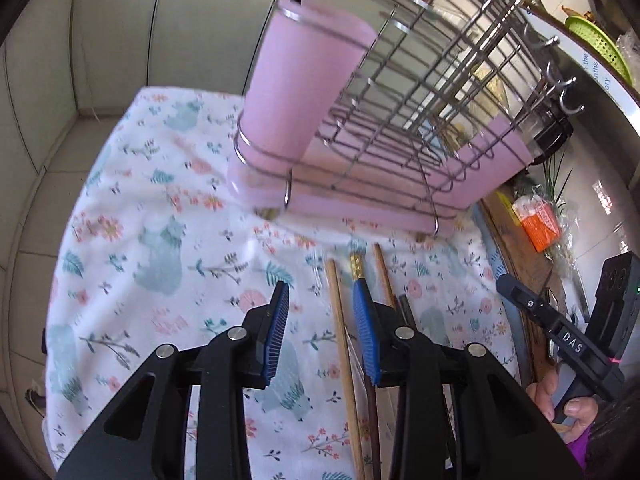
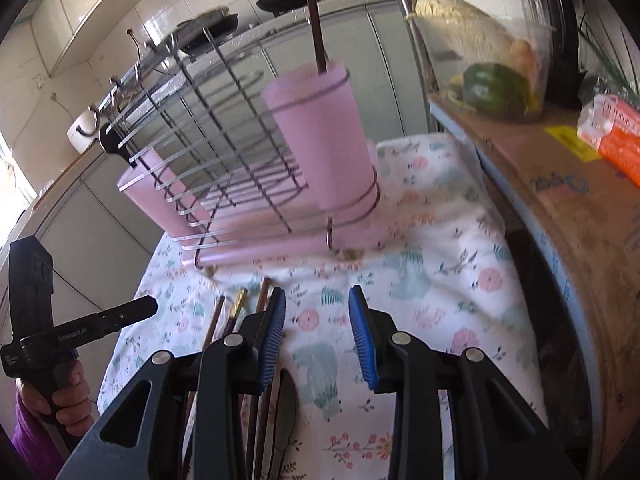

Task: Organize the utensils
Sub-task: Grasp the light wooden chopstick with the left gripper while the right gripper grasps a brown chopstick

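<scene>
A wire dish rack (image 1: 420, 120) with a pink tray and a pink utensil cup (image 1: 296, 96) stands on a floral cloth (image 1: 160, 220). Several chopsticks (image 1: 340, 320) lie on the cloth in front of the rack, beside my left gripper's right finger. My left gripper (image 1: 320, 316) is open and empty. In the right wrist view the cup (image 2: 324, 132) holds one dark utensil handle (image 2: 314, 28). My right gripper (image 2: 318, 320) is open and empty above the cloth, with the chopsticks (image 2: 236, 312) and a spoon (image 2: 286, 412) lying to its left.
A cardboard box (image 2: 560, 184) stands right of the cloth with an orange packet (image 2: 612, 140) and a bag of vegetables (image 2: 488, 68) on it. Cabinets (image 1: 100, 40) stand behind. The other handheld gripper shows at each view's edge (image 1: 560, 320) (image 2: 80, 328).
</scene>
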`<state>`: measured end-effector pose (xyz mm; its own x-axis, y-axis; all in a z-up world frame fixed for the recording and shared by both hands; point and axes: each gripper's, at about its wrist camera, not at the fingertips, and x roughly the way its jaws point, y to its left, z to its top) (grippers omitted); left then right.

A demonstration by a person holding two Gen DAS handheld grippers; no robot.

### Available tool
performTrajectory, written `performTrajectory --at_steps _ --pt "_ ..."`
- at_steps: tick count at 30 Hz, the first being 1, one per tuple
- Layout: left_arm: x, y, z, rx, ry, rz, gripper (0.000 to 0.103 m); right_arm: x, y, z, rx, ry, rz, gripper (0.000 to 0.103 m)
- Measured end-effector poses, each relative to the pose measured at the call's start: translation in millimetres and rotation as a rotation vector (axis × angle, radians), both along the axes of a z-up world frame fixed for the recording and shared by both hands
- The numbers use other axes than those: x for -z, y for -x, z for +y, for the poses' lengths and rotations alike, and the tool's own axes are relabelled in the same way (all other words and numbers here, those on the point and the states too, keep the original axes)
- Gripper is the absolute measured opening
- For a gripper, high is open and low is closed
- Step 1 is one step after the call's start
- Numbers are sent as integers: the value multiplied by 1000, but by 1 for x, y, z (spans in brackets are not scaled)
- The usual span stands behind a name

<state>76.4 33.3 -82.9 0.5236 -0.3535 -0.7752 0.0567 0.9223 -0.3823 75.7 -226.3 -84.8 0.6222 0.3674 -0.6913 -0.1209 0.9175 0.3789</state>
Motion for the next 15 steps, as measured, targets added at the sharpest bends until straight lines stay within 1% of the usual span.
performTrajectory --at_steps 5,8,10,14,15 --pt "13 -1 -9 29 -6 44 33 15 5 0 -11 -9 48 32" --pt "20 -5 -14 41 -6 80 33 21 4 -3 -20 -43 78 33" --pt "26 -11 -18 54 1 118 33 23 3 -3 -24 -62 95 32" --pt "37 -23 -25 68 5 183 22 24 2 -4 -35 -71 104 30" --pt "40 -25 -26 73 7 195 21 25 2 -4 -38 -76 108 30"
